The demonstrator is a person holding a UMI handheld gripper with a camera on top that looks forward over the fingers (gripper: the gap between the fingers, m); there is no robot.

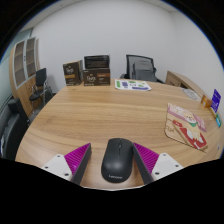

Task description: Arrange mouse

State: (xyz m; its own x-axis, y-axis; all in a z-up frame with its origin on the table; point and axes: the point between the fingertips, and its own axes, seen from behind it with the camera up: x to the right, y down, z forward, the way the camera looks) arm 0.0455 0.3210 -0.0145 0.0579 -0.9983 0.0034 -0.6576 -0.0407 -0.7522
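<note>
A black wireless mouse (117,160) lies on the light wooden table (105,115) near its front edge, its length pointing away from me. My gripper (113,148) is open, and the mouse sits between the two fingers. The left magenta pad (78,157) stands clear of the mouse with a strip of table showing between them. The right pad (148,156) is very close to the mouse's side. The mouse's near end lies level with the base of the fingers.
Brown boxes (85,72) stand at the table's far edge, with papers (132,85) beside them. Colourful packets (183,125) lie ahead to the right. Black office chairs (142,66) stand behind the table, another chair (38,85) and a shelf (22,65) to the left.
</note>
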